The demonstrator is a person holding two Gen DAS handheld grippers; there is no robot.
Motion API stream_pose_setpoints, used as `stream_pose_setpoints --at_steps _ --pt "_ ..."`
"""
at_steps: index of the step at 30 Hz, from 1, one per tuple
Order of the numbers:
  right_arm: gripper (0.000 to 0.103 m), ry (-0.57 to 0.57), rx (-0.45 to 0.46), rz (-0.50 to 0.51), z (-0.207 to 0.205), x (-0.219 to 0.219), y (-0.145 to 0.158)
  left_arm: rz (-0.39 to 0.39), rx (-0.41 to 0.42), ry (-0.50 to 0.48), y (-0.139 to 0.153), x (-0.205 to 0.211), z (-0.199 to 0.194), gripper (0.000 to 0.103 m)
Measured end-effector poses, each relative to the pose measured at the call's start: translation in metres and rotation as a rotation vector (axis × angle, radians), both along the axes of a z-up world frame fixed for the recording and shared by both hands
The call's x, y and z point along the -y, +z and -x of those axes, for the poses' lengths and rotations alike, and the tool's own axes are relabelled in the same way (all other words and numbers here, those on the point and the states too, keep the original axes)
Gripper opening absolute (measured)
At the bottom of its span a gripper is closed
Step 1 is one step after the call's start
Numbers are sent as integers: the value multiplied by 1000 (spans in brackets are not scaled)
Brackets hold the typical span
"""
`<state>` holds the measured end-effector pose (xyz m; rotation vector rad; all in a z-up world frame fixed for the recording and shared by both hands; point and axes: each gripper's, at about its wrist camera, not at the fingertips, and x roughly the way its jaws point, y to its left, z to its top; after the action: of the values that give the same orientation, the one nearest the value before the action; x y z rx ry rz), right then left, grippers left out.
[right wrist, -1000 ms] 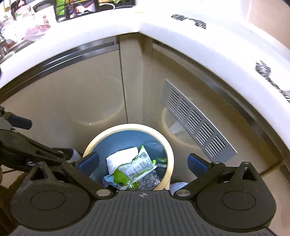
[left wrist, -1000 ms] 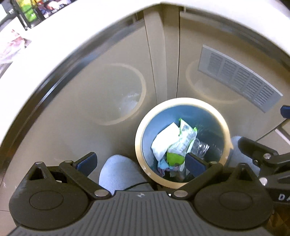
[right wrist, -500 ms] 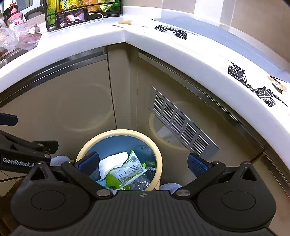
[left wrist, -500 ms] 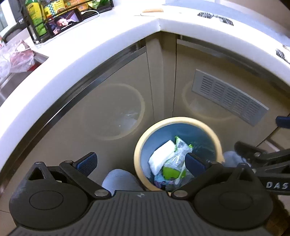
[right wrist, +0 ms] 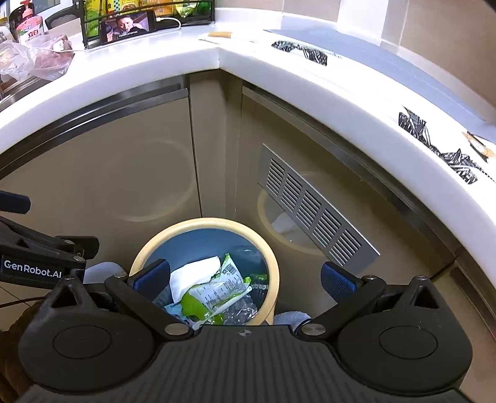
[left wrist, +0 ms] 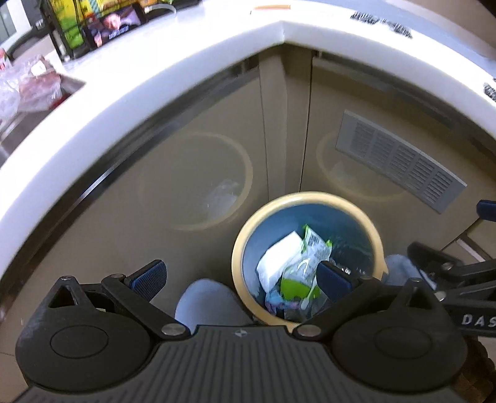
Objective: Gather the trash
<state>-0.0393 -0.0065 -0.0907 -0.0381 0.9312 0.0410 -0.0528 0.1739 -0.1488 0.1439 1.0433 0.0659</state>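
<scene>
A white bench (right wrist: 310, 80) is wrapping around the corner above beige cabinet doors (right wrist: 108, 173). A grey vent grille (right wrist: 313, 207) is sitting on the right door. A phone (right wrist: 128, 24) is leaning against a wire rack (right wrist: 148, 9), beside a crumpled plastic bag (right wrist: 34, 62).

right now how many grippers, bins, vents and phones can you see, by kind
grippers: 2, the left gripper and the right gripper, both open and empty
trash bins: 1, the bin with wrappers inside
vent grilles: 1, the vent on the cabinet door
phones: 1, the phone on the counter
total: 5
</scene>
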Motion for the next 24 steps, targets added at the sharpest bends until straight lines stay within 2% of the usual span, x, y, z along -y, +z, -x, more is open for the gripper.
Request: stream_pose_setpoints --at_steps 6,13,24 --pt "103 -43 -27 8 -11 6 -9 32 -95 -12 -20 -3 -11 103" --pt "103 24 -102 12 -25 -6 -31 34 -181 -13 -44 -5 -21 103" --pt "103 36 -152 47 -42 -12 -58 25 -256 -10 -69 -9 -33 103"
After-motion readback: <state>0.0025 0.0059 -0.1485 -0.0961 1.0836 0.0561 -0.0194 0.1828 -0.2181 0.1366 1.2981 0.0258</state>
